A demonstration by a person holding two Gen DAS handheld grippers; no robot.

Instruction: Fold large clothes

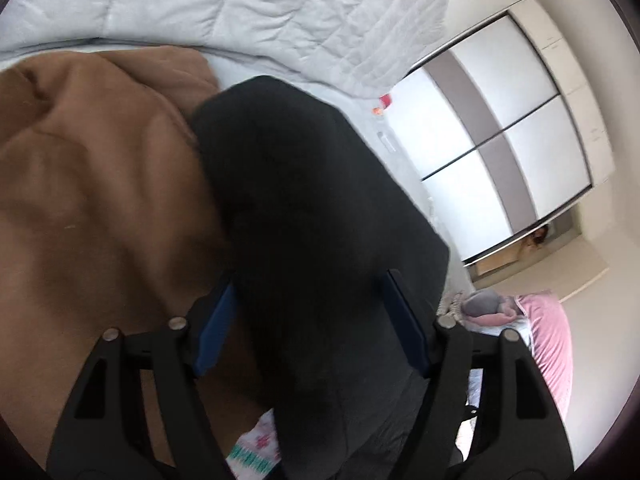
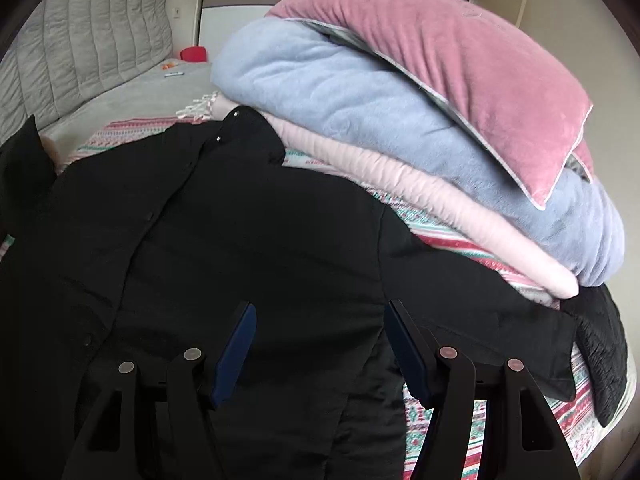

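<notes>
A black coat (image 2: 200, 240) lies spread on the patterned bedspread (image 2: 500, 420), its snap front towards the left and a sleeve (image 2: 500, 320) running to the right. My right gripper (image 2: 320, 344) hovers open just over the coat's body, with nothing pinched. In the left wrist view a thick fold of the black coat (image 1: 312, 184) fills the gap of my left gripper (image 1: 312, 312); its blue pads (image 1: 216, 328) stand apart and I see no squeeze on the cloth. A brown garment (image 1: 100, 200) lies bunched to the left of it.
A stack sits right of the coat: pink pillow (image 2: 460, 80) on a blue blanket (image 2: 340, 92) on a pale pink blanket (image 2: 400, 192). A grey quilted headboard (image 2: 92, 40), a small red object (image 2: 194, 54) and a wardrobe (image 1: 500, 140) are beyond.
</notes>
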